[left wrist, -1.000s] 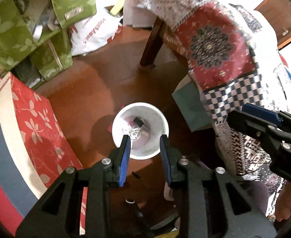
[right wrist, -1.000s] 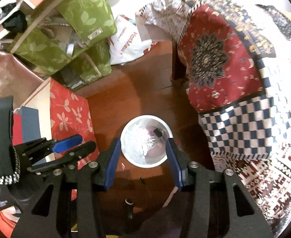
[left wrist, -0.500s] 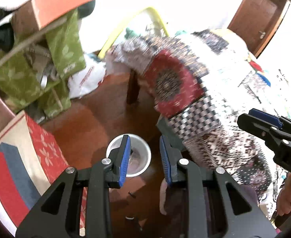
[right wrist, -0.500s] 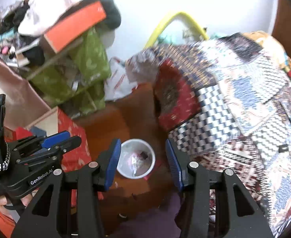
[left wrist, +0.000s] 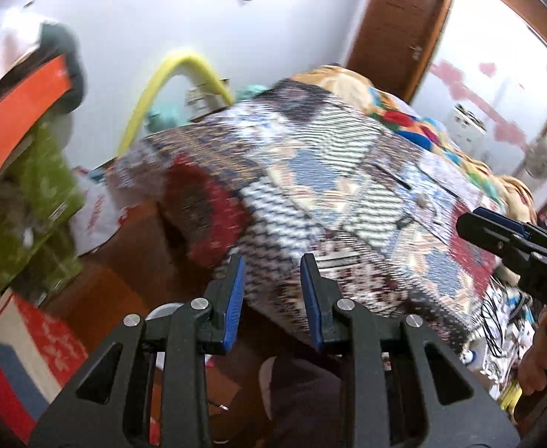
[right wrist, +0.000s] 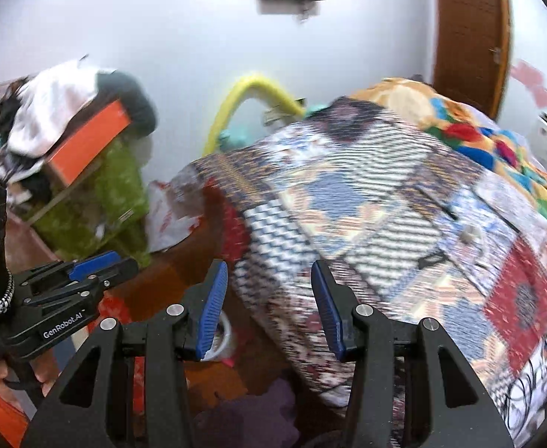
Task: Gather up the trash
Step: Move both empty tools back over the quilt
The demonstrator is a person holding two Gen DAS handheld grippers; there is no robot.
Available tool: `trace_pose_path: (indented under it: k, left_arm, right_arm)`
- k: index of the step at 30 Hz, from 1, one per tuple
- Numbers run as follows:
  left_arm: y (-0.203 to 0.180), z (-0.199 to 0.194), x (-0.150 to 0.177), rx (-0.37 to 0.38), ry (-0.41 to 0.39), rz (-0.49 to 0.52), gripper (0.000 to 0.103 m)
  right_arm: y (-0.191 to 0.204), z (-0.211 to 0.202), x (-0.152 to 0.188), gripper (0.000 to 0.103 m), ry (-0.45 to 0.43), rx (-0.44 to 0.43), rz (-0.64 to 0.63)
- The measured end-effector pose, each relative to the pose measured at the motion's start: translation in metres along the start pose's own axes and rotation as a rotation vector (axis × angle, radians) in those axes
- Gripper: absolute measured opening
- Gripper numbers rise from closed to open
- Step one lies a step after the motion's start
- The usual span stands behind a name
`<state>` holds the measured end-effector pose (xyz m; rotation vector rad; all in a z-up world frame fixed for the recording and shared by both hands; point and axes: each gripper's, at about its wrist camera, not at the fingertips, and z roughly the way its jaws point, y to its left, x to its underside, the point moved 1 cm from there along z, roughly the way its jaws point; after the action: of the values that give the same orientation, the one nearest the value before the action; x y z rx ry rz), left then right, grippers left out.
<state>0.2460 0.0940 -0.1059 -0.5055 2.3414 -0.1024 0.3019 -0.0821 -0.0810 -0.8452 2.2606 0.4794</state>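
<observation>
Since the earlier frames both cameras had swung up from the floor toward the bed.

Left wrist view: the left gripper [left wrist: 271, 272] stood open and empty before the patchwork quilt [left wrist: 340, 186]; only a sliver of the white trash bucket [left wrist: 161, 308] showed behind its left finger.

Right wrist view: the right gripper [right wrist: 269, 280] was likewise spread, holding nothing, the bucket's rim [right wrist: 225, 336] peeking below its left finger on the wooden floor [right wrist: 154, 287].
</observation>
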Motion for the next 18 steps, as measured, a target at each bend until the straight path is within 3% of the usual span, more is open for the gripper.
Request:
trace_pose_path:
  k: [10, 18]
  left_arm:
    - [-0.109, 0.062, -0.016, 0.128, 0.067, 0.159, 0.032]
    - [-0.176, 0.133, -0.019, 0.177, 0.157, 0.235, 0.035]
  right_arm:
    - [-0.129, -0.028, 0.017, 0.043, -0.008, 0.174, 0.214]
    - [-0.206, -0.033, 0.034, 0.043, 0.000, 0.247, 0.313]
